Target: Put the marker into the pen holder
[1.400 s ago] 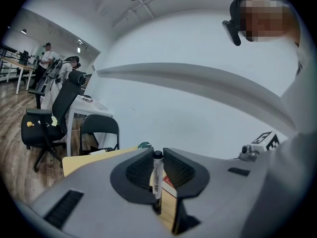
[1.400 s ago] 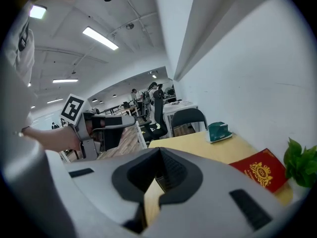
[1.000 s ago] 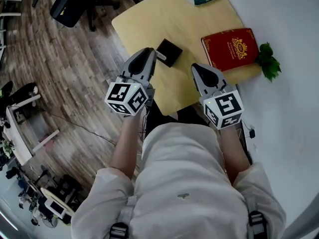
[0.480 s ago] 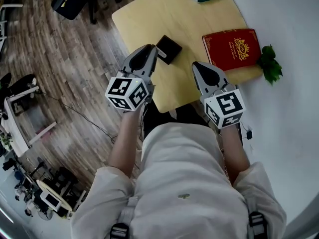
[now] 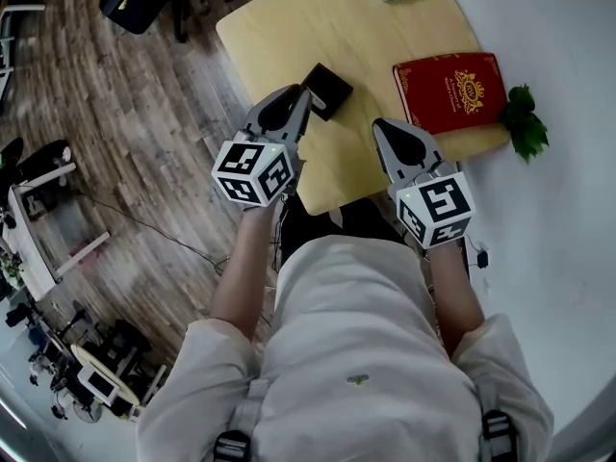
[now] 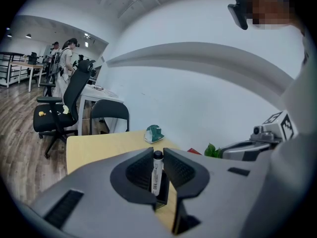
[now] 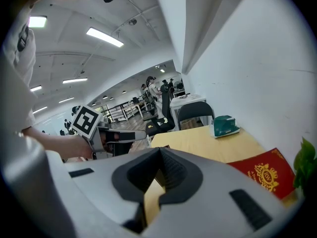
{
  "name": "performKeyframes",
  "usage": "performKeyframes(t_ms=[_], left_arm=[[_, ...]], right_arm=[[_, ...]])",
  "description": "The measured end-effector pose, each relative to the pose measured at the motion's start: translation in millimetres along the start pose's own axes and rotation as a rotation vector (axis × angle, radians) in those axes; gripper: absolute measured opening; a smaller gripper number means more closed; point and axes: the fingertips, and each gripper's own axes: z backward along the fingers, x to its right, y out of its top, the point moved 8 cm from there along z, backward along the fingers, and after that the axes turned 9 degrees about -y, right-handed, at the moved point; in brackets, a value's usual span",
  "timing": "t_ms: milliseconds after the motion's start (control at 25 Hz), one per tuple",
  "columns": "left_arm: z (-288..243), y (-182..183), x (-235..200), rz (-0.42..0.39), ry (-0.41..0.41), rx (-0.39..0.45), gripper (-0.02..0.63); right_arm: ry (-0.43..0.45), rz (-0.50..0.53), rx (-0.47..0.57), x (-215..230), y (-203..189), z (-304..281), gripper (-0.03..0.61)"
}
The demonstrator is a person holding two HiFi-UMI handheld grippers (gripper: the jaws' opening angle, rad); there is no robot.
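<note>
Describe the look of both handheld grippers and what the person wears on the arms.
The left gripper and right gripper match: grey tapered shells ending in black ribbed pads. Each carries a white cube printed with black square markers at its rear. The person's off-white sleeves end near the elbows, leaving the forearms bare.

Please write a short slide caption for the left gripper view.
Left tool holds a marker upright at the black pen holder on the table.
</note>
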Motion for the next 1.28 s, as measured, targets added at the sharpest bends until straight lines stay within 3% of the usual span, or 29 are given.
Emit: performKeyframes(t_ms=[1280], left_arm=[[-31,-34,-11,0.017,-0.003,-0.105,0.058]], right_arm=[[-0.007,-0.017,-0.017,3,-6,-4,-0.002]])
